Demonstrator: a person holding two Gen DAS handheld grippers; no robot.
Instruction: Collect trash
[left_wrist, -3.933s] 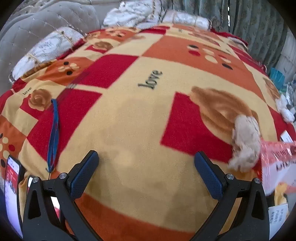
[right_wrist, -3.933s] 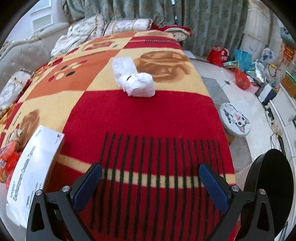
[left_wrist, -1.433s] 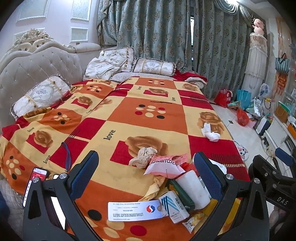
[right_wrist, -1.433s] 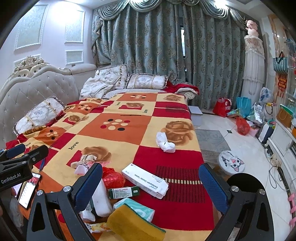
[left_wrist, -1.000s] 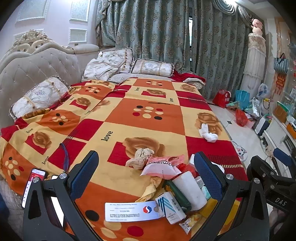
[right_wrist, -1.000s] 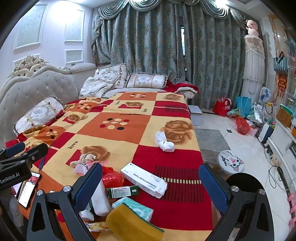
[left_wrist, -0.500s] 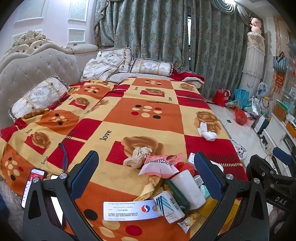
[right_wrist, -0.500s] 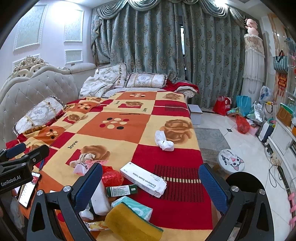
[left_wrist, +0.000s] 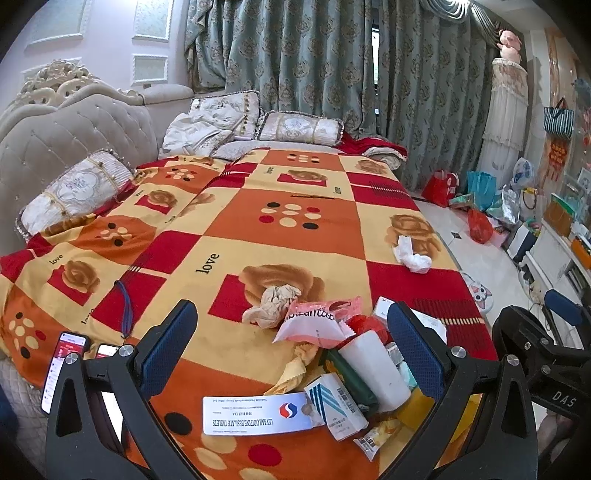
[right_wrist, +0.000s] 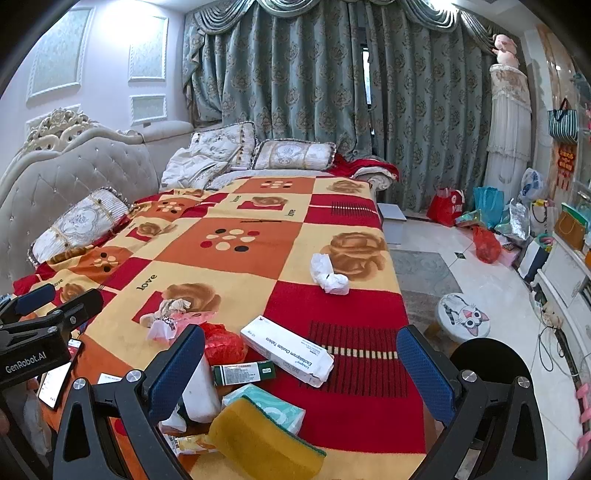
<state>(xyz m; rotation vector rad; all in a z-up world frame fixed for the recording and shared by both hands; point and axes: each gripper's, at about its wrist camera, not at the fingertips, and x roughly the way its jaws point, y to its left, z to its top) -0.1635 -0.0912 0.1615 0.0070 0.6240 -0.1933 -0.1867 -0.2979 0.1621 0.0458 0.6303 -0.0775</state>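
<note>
A pile of trash lies on the near end of the patterned blanket (left_wrist: 258, 229): a white tablet box (left_wrist: 258, 416), a pink wrapper (left_wrist: 314, 322), a crumpled brown tissue (left_wrist: 273, 304), a white cup (left_wrist: 373, 365). The right wrist view shows a long white box (right_wrist: 288, 349), a green box (right_wrist: 243, 373), a yellow sponge (right_wrist: 262, 443) and a red bag (right_wrist: 221, 343). A white tissue (right_wrist: 328, 275) lies apart, farther up the bed. My left gripper (left_wrist: 291, 354) and right gripper (right_wrist: 301, 373) are both open and empty, held above the pile.
Two phones (left_wrist: 62, 369) lie at the blanket's left edge by a blue strap (left_wrist: 125, 306). Pillows (left_wrist: 303, 127) and a tufted headboard (left_wrist: 66, 136) are behind. On the floor at right stand a cat stool (right_wrist: 463, 317), a black round bin (right_wrist: 491, 354) and bags (right_wrist: 487, 206).
Both grippers have pulled back and up from close over the blanket to a wide view of the bed. In the last second they barely moved. Both stay open.
</note>
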